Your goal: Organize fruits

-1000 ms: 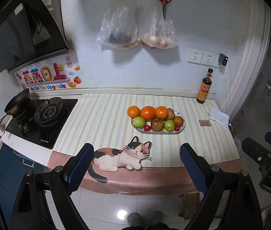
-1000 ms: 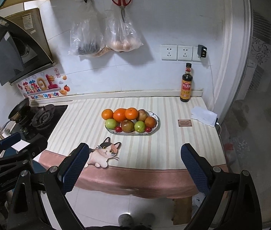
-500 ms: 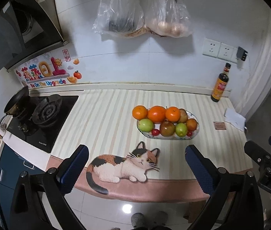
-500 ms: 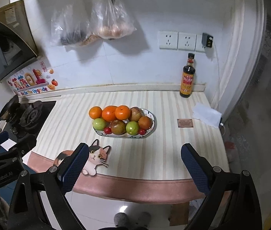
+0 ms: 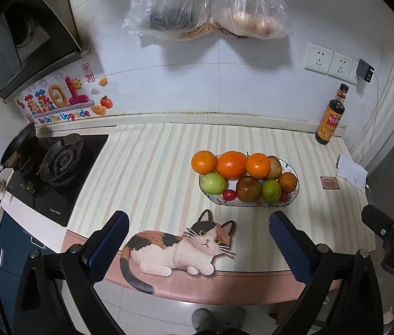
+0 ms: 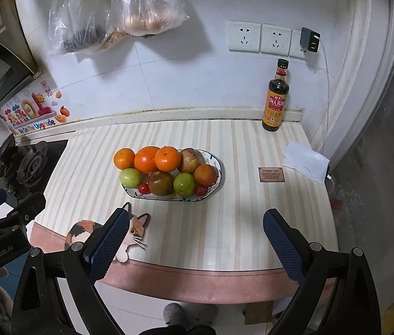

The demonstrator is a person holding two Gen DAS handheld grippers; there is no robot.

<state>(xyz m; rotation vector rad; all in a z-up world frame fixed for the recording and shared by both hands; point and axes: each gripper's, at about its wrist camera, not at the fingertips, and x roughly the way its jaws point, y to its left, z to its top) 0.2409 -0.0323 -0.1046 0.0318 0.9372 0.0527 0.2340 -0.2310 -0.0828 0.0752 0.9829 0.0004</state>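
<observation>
Glossy glazed ceramic bowl (image 6: 215, 180); smooth, shiny-skinned oranges (image 6: 146, 159). Striped matt cloth over counter (image 6: 224, 223). Thin clear plastic bags (image 5: 169, 8). Dark glass bottle (image 6: 276, 97), glossy paper label. Textured blue pads (image 6: 280, 240) on matt black plastic tool.

Dim, cool indoor light, soft shadows on the wall (image 5: 169, 83), strong fisheye bending and dark corners.

I see a striped counter cloth (image 5: 152, 167) with a cat picture (image 5: 180, 248) at its near edge; a gas stove (image 5: 57, 164) sits to its left; a dark sauce bottle (image 6: 276, 97) stands by the wall under the sockets (image 6: 258, 37); two plastic bags (image 5: 208, 5) hang above.
</observation>
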